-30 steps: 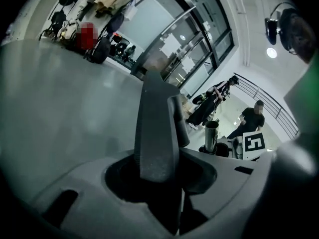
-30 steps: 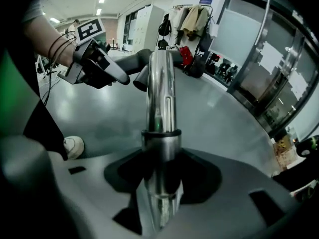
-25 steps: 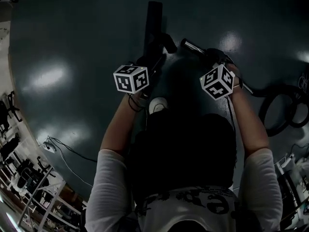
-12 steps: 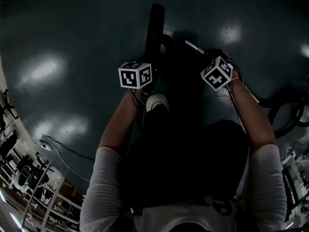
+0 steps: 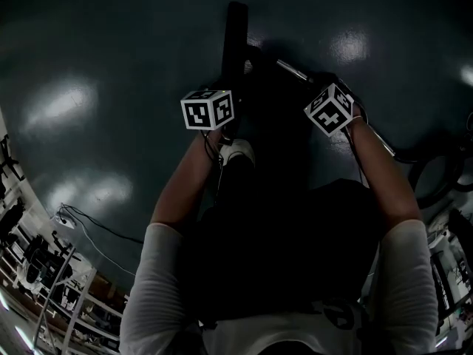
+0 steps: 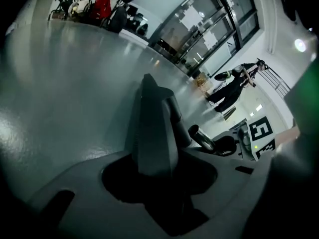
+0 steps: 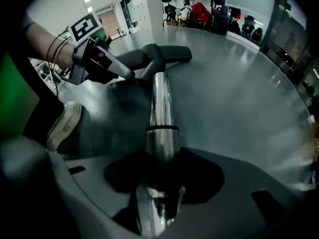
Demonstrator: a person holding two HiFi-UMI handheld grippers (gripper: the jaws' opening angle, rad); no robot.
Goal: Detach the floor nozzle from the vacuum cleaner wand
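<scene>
**Floor nozzle and wand: both tools engaged**

**Head view.** The scene is dim. The dark grey plastic floor nozzle (image 5: 235, 35) lies on the glossy dark floor (image 5: 111, 65), ahead of the person's white shoe (image 5: 236, 154). The chrome metal wand (image 5: 294, 71) runs from the nozzle toward the right. The right tool (image 5: 325, 89) covers part of the wand's length. The left tool (image 5: 226, 87) sits at the near end of the nozzle. The tips of both tools are lost in shadow beyond their marker cubes. A dark hose (image 5: 425, 161) loops at the right edge and is partly cut off.

**Left gripper view.** The left tool is closed to a narrow gap on a raised ridge of the floor nozzle, which fills the space between the jaws. Only a short stub of the wand shows behind the nozzle.

**Right gripper view.** The right tool clamps the wand just below its black ring, the jaws held apart by the tube's width. The wand leads up to the floor nozzle, which lies flat on the floor. The left tool partly masks the joint between them. The right tool's own body cuts off the shoe.
</scene>
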